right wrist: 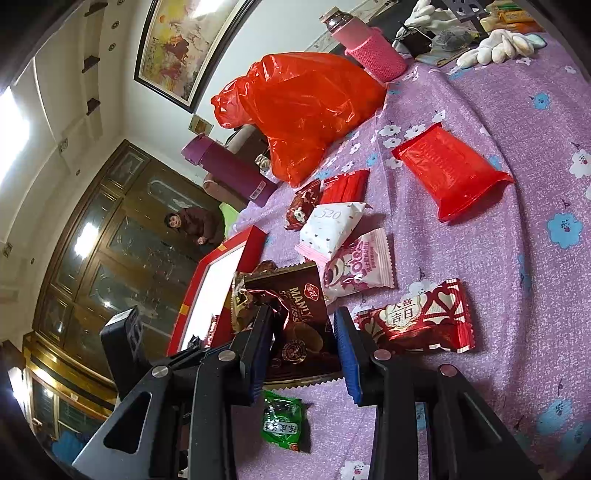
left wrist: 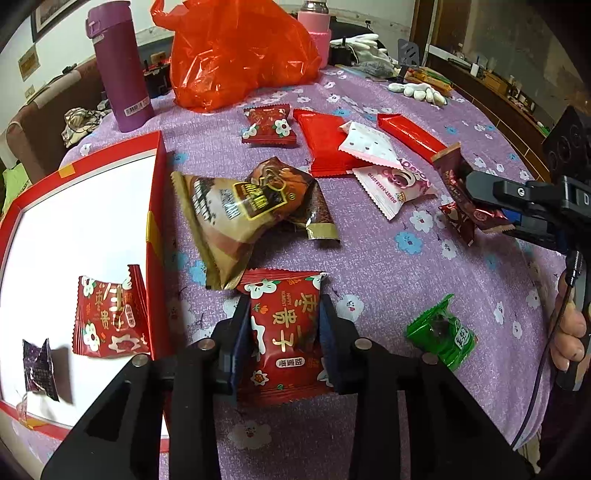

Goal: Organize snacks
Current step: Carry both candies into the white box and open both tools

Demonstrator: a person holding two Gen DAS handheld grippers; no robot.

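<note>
My left gripper (left wrist: 286,339) points down at the purple flowered tablecloth (left wrist: 369,258), shut on a red flowered snack packet (left wrist: 284,295) lying beside the red box (left wrist: 157,206). The box's white inside holds a matching red packet (left wrist: 110,317) and a dark purple candy (left wrist: 38,369). My right gripper (right wrist: 303,350) is shut on a brown Manly packet (right wrist: 299,317), which it holds upright; from the left wrist view it shows at the right (left wrist: 491,206). A dark red heart packet (right wrist: 417,321) lies just right of it.
Loose snacks cover the cloth: two brown-gold packets (left wrist: 240,210), red packets (left wrist: 321,144), pink-white packets (left wrist: 391,184), a green candy (left wrist: 441,332). Behind stand an orange plastic bag (left wrist: 236,51), a purple flask (left wrist: 118,70), a pink bottle (left wrist: 314,22) and white gloves (left wrist: 421,92). A person (right wrist: 192,221) sits beyond the table.
</note>
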